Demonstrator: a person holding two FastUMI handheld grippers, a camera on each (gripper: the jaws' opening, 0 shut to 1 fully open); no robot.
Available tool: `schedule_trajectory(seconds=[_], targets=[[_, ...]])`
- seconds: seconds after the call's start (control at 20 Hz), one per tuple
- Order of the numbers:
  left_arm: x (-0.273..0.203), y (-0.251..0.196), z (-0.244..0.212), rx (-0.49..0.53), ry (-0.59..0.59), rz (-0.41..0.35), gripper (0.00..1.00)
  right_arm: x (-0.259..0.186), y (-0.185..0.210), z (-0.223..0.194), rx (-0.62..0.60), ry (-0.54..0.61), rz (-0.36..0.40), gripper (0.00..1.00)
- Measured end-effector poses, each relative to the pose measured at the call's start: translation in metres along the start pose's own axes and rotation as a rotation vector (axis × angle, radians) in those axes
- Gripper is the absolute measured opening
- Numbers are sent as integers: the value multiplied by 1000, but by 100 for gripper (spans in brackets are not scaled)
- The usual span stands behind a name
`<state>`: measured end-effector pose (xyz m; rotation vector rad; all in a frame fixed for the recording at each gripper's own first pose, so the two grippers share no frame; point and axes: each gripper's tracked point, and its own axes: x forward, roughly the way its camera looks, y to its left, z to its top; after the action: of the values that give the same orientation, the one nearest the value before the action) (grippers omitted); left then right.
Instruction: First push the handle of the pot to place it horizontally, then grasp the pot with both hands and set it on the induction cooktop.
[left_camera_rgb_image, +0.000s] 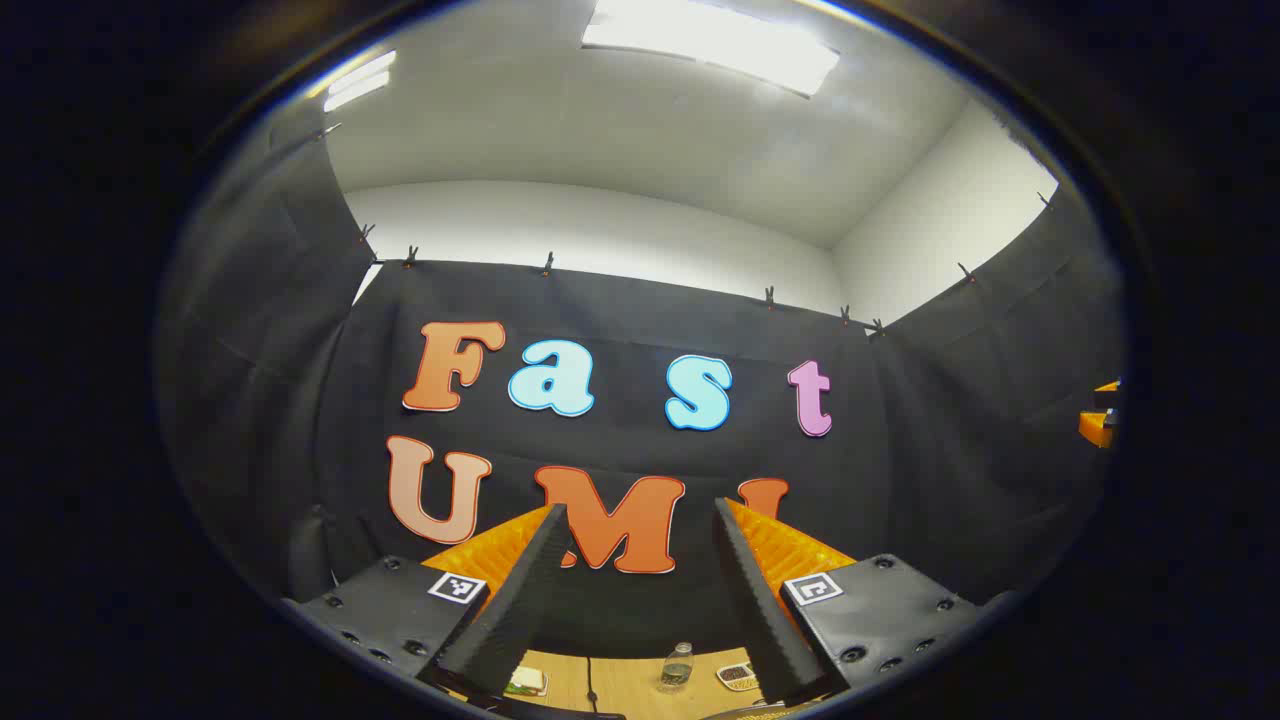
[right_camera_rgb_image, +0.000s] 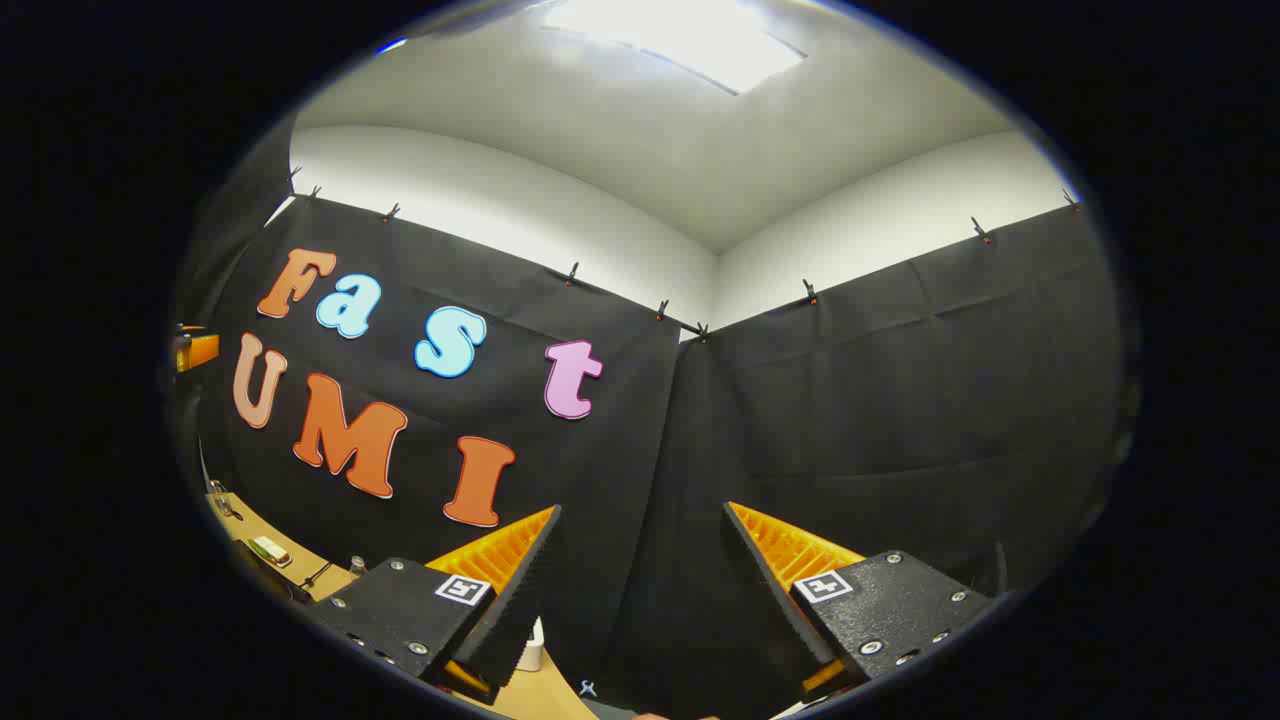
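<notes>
Left gripper view: left tool (left_camera_rgb_image: 640, 590) spread, raised above table (left_camera_rgb_image: 620, 682)

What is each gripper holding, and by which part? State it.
Nothing. The left gripper and the right gripper are both open, with only air between their fingers.

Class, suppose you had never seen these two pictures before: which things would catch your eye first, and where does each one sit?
In the left gripper view, the left gripper fills the bottom, its two dark fingers spread wide apart with orange ribbing behind them. Between them, low on the wooden table, stands a small clear bottle. In the right gripper view, the right gripper is likewise open at the bottom, and a bright ceiling light glows at the top.
</notes>
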<state>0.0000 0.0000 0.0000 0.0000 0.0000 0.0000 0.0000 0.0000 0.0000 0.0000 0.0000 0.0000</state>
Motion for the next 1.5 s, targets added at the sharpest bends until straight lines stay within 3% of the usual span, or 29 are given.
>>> schedule_trajectory(seconds=[0.2,0.25,0.3,0.35,0.45,0.65,0.7,1.1,1.15,1.3,1.35,1.5], targets=[[-5,-16,-2,14,-1,-4,93,2,-4,-6,24,1,19,95],[-6,-19,-2,15,2,-2,97,5,-7,-8,27,2,21,95],[-9,-22,-3,15,5,-1,93,5,-9,-10,29,2,24,95],[-10,-25,-4,16,7,3,97,7,-12,-12,30,1,26,95],[-13,-29,-3,17,9,14,93,7,-17,-15,27,0,30,96],[-18,-39,-3,12,14,27,96,9,-21,-18,40,-8,60,95],[-19,-41,-1,17,10,34,93,10,-23,-21,46,-9,66,95],[-45,-68,-8,59,28,68,93,16,-37,-41,84,-4,120,95],[-49,-72,-9,63,36,72,97,17,-40,-44,87,-2,125,95],[-57,-75,-11,86,50,87,93,23,-45,-52,95,1,135,95],[-59,-75,-11,91,52,95,97,24,-47,-54,98,4,137,95],[-59,-73,-11,91,57,105,89,32,-49,-61,100,11,133,95]])
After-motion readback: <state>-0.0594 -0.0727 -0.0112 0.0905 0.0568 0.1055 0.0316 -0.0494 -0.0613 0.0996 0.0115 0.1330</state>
